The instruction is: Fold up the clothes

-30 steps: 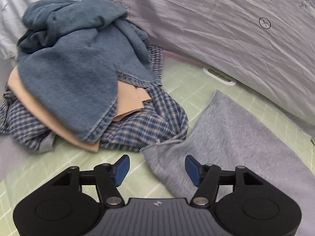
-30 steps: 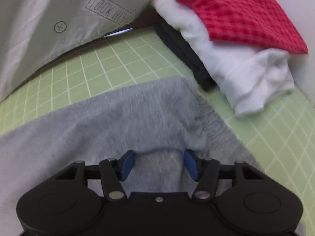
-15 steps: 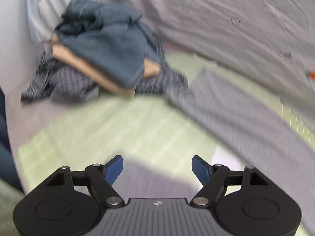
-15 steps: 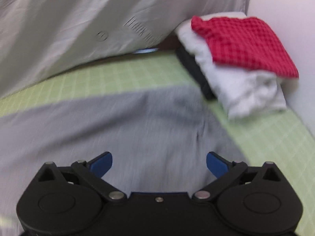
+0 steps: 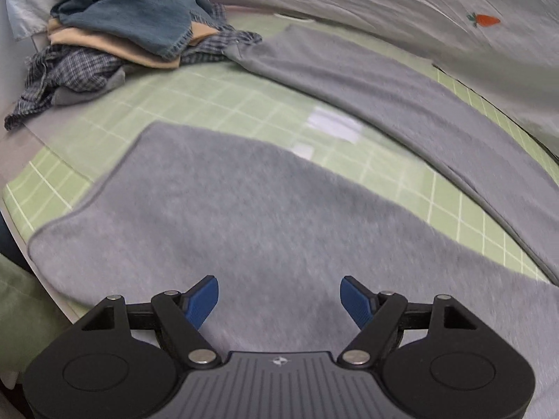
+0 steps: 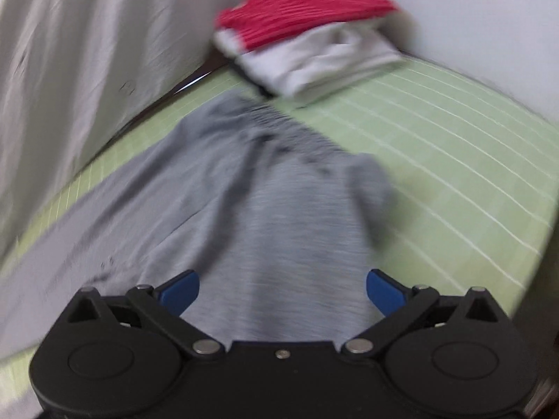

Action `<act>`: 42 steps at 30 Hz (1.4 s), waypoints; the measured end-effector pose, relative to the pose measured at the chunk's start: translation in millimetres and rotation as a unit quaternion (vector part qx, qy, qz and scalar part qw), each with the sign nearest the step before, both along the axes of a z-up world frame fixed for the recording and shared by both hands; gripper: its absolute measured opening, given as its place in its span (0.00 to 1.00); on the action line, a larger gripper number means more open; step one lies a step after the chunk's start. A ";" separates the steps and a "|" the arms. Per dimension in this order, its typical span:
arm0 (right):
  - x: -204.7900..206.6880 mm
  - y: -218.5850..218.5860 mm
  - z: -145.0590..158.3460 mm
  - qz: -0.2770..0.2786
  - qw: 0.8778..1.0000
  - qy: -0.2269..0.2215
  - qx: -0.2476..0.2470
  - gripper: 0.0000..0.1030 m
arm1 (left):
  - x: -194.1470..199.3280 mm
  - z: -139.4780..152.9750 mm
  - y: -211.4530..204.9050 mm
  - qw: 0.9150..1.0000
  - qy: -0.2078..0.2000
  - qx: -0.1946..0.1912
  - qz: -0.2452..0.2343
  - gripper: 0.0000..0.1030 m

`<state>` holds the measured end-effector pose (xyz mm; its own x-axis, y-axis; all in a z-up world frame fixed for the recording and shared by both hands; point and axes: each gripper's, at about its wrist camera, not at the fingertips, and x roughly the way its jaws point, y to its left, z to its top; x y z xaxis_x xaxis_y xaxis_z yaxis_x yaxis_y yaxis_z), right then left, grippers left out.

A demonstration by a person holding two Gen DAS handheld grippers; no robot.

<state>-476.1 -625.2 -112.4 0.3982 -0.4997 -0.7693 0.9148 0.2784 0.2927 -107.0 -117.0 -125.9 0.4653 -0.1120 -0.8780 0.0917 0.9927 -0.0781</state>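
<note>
Green gridded matting [image 5: 216,104] is spread with grey trousers [image 5: 244,209], both legs laid flat, between an unfolded heap of clothes [image 5: 132,28] and a folded stack topped in red [image 6: 307,7]. Above the grey cloth the left gripper [image 5: 279,300] and right gripper [image 6: 283,289] are held with jaws apart, nothing clamped.

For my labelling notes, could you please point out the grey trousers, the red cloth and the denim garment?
grey trousers [image 5: 244,209], left wrist view, near leg.
red cloth [image 6: 307,3], right wrist view, top face.
denim garment [image 5: 139,17], left wrist view, middle.
</note>
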 end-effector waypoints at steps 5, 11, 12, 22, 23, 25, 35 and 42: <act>-45.1 -10.7 -13.0 -0.065 0.995 -0.058 0.049 1.00 | -9.0 -5.4 -0.3 1.000 0.011 -0.011 0.006 0.75; -35.9 -12.5 -20.9 -0.054 0.997 -0.027 0.045 0.90 | -2.2 4.6 17.7 1.000 -0.005 -0.007 0.022 0.75; -31.7 -15.2 -21.0 -0.052 0.998 -0.019 0.041 0.85 | 1.8 6.6 22.3 1.000 -0.008 -0.004 0.026 0.75; -21.5 -55.6 -18.0 -0.094 0.994 0.040 0.027 0.08 | 69.6 21.7 76.2 0.996 -0.055 0.025 0.063 0.76; -20.4 -55.6 -17.5 -0.094 0.994 0.041 0.028 0.08 | 79.8 20.1 81.9 0.996 -0.056 0.025 0.061 0.76; -12.2 -51.2 -18.7 -0.076 0.995 0.067 0.020 0.07 | 98.8 14.5 90.6 0.997 -0.053 0.025 0.057 0.76; 7.9 -33.6 -25.3 -0.101 0.989 0.110 0.021 0.06 | 142.6 -7.5 93.3 1.000 -0.011 -0.007 -0.013 0.06; 13.6 -28.9 -25.5 -0.112 0.987 0.115 0.019 0.06 | 151.2 41.1 110.0 0.992 -0.113 -0.050 0.022 0.01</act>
